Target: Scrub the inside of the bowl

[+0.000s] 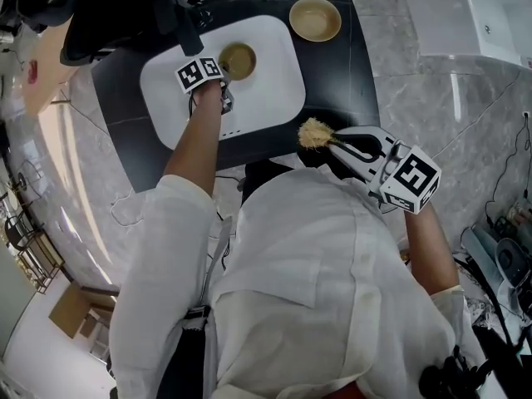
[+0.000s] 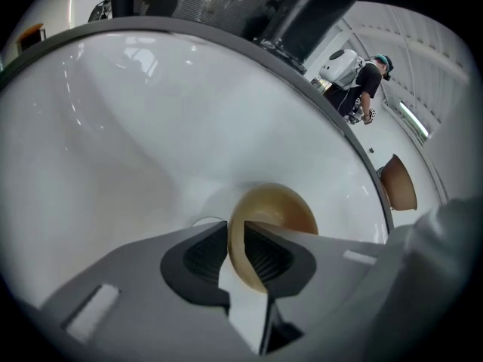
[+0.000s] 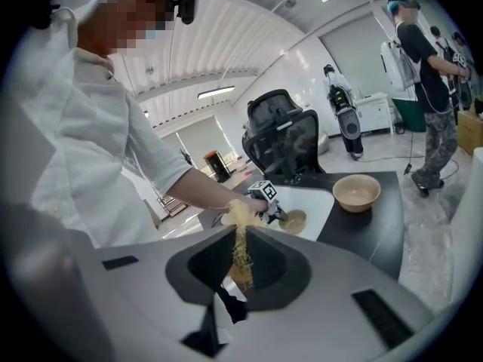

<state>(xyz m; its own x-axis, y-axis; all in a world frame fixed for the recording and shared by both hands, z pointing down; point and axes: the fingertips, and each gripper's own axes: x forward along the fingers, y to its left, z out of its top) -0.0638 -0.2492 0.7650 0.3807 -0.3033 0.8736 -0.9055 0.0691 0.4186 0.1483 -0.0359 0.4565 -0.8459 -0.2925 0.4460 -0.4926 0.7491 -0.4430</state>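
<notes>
A tan bowl (image 1: 237,60) sits in the white basin (image 1: 274,48) set into the black counter. My left gripper (image 1: 223,77) reaches down to the bowl's near left edge. In the left gripper view the bowl (image 2: 275,210) has its rim between the jaws of the left gripper (image 2: 235,236), which stand slightly apart; one pad is inside the bowl, one outside. My right gripper (image 1: 349,148) hovers at the counter's front edge, shut on the dark handle of a straw-coloured scrub brush (image 1: 316,133). The brush fibres (image 3: 241,255) stick up between the jaws of the right gripper (image 3: 241,270).
A second, larger tan bowl (image 1: 315,18) stands on the black counter (image 1: 349,73) behind and right of the basin. A black office chair (image 3: 283,138) is beyond the counter. People stand far off (image 3: 426,51). Cables and gear lie on the floor at right (image 1: 499,256).
</notes>
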